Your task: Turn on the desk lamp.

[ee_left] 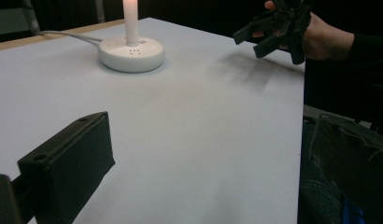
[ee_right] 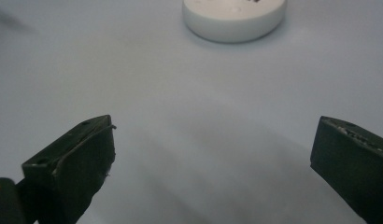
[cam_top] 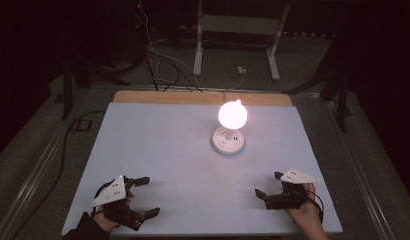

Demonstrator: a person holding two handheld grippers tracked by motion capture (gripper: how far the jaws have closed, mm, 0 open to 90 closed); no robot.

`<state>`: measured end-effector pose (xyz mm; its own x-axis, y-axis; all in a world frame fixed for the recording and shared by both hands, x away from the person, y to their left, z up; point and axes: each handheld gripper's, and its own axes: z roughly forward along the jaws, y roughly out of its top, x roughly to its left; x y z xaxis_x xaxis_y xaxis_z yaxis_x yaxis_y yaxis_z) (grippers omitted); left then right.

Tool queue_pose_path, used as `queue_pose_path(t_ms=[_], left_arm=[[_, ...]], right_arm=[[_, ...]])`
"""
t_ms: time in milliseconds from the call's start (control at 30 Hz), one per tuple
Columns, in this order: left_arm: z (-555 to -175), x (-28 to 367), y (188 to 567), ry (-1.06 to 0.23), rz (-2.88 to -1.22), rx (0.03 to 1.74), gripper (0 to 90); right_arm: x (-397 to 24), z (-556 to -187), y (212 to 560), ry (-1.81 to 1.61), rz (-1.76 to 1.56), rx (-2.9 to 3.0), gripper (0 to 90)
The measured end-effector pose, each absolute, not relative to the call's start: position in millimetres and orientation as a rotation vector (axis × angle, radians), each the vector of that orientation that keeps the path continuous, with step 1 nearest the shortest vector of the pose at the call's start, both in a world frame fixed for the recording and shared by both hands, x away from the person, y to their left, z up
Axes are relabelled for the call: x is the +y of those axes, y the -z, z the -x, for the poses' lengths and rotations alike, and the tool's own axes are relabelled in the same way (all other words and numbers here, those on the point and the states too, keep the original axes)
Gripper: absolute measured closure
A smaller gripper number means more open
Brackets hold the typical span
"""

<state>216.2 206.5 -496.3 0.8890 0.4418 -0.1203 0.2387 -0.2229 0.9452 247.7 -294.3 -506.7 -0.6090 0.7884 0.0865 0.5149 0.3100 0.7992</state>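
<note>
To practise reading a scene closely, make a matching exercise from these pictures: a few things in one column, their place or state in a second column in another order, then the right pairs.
Things:
1. lamp bulb
2. round white base
3. left gripper
4. right gripper

Places or states:
A. held open at the near right of the table
B. glowing brightly
C. held open at the near left of the table
D. sits on the table towards the far side, under the light, with a cord running off behind

Pairs: 1-B, 2-D, 3-C, 4-A
</note>
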Motion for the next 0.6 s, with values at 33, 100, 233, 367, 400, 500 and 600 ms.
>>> queue_pose_path(t_ms=[33,100,233,367,400,500,600], left_arm=[[-216,206,496,-0.203,-1.814,0.511,0.2],[-216,207,496,-0.202,-1.814,0.511,0.3],[-216,206,496,-0.203,-1.815,0.511,0.2],[-216,206,497,-0.201,-1.815,0.511,0.2],[-216,206,497,-0.199,-1.814,0.511,0.2],[-216,206,497,-0.199,-1.815,0.511,0.2],[-216,206,497,-0.200,-1.816,0.512,0.2]], right_arm=[[-296,-247,508,-1.192,-1.177,2.264,0.0],[-299,-244,511,-1.180,-1.191,2.262,0.0],[-305,-239,515,-1.136,-1.199,2.264,0.0],[-308,-234,518,-1.110,-1.206,2.266,0.0],[-308,-233,518,-1.105,-1.208,2.262,0.0],[-308,-234,517,-1.108,-1.211,2.259,0.0],[-307,-235,518,-1.101,-1.207,2.265,0.0]])
